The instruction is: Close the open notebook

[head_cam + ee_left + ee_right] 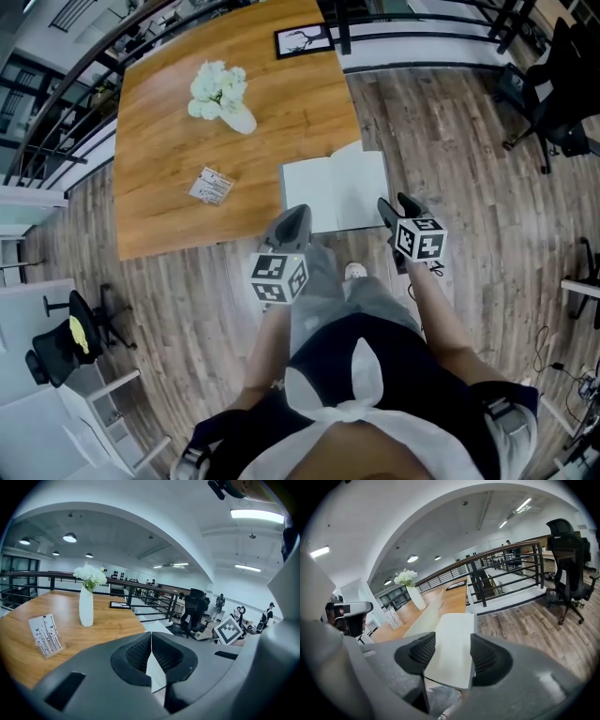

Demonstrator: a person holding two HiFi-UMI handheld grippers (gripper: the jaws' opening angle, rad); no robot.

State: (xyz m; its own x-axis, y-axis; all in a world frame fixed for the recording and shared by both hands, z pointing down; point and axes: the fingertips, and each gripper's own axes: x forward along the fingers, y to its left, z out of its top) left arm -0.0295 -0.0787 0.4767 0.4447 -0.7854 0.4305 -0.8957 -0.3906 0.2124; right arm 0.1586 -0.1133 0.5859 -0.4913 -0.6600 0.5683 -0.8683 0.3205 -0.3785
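Desk [159, 141]: wooden, with a railing [84, 66] along its far side.
Around: one vase of white flowers [223, 94], one card stand [212, 186] and one picture frame [304, 40] at the far edge. All stand well apart from the notebook.
Floor, right: one office chair [553, 94].
Notebook [337, 192]: one, open, pages flat, at the desk's near right corner.
Left claw [296, 217]: jaws together, at the notebook's near left corner. A sliver of white page shows in the seam.
Right claw [396, 202]: jaws wide apart, at the near right corner. The right page lies in line between them.
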